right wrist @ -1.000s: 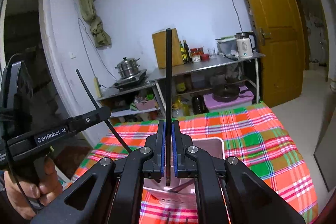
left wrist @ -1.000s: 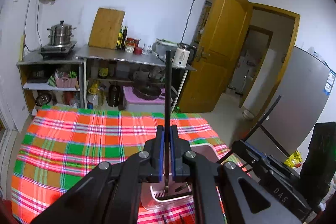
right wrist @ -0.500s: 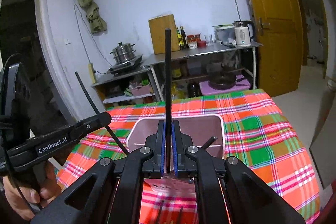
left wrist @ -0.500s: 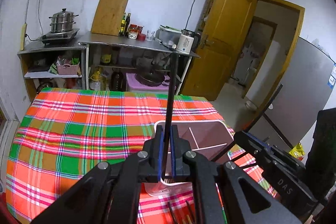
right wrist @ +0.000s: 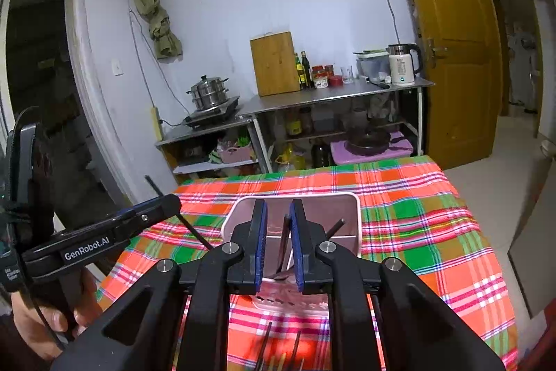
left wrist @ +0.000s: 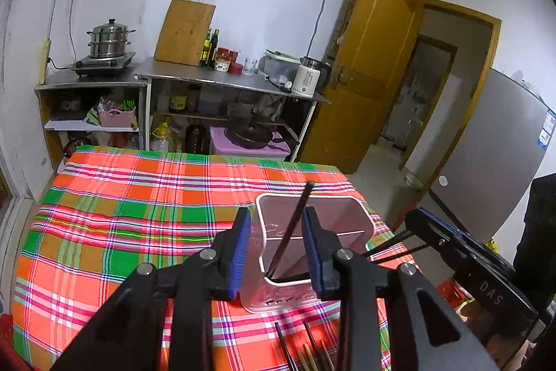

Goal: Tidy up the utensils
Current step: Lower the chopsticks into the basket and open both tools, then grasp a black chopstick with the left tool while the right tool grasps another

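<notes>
Left gripper: jaws just opened, pads clear of black chopstick, which leans loose inside pink holder. Right gripper: jaws just parted, gap narrow, second chopstick between pads, contact uncertain. Open right jaws fully before you lift. Withdraw both grippers straight back; avoid knocking holder rim. More chopsticks lie on tablecloth near you.

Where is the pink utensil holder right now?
In both wrist views the pink utensil holder stands on the plaid tablecloth at its near edge, just beyond the tongs, with loose chopsticks lying before it.
</notes>
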`<state>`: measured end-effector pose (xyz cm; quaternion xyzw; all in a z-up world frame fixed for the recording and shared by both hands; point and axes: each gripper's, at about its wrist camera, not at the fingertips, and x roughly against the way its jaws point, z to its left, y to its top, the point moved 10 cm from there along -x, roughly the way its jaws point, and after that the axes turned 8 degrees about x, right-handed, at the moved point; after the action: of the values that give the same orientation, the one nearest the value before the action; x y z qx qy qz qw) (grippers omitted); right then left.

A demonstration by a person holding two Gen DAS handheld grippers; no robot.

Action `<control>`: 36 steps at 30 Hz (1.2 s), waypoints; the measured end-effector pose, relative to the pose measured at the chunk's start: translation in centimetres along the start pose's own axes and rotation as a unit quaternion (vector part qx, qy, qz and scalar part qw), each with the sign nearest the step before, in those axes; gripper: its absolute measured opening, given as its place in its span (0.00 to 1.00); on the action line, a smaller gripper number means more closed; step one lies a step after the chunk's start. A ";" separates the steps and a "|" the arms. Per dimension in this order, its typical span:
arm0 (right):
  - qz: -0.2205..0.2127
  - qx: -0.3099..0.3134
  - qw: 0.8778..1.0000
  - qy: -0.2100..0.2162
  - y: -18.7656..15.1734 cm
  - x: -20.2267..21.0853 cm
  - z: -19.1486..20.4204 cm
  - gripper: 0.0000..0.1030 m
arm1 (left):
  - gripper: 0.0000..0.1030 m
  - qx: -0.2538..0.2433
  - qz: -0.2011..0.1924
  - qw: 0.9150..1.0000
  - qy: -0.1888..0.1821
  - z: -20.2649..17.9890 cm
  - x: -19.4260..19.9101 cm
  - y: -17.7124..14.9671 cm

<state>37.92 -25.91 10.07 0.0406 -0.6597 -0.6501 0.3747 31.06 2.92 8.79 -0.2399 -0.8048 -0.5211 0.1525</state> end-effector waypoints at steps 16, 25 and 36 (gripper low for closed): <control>-0.005 -0.009 1.000 0.013 -4.5 6.3 0.4 0.13 | 0.33 0.006 0.007 1.000 -0.010 -0.1 4.9 -6.4; 0.037 -0.030 0.999 0.011 -11.3 8.1 0.0 0.13 | 0.33 0.001 0.040 0.999 -0.013 -0.8 5.9 -12.7; 0.083 -0.034 0.996 0.009 -16.7 8.7 0.3 0.13 | 0.33 0.013 0.090 0.996 -0.008 0.3 5.4 -18.8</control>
<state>24.32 -32.92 -0.89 -0.0210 -0.6348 -0.6384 0.4348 16.27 -2.00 -2.99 -0.3133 -0.7880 -0.4928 0.1952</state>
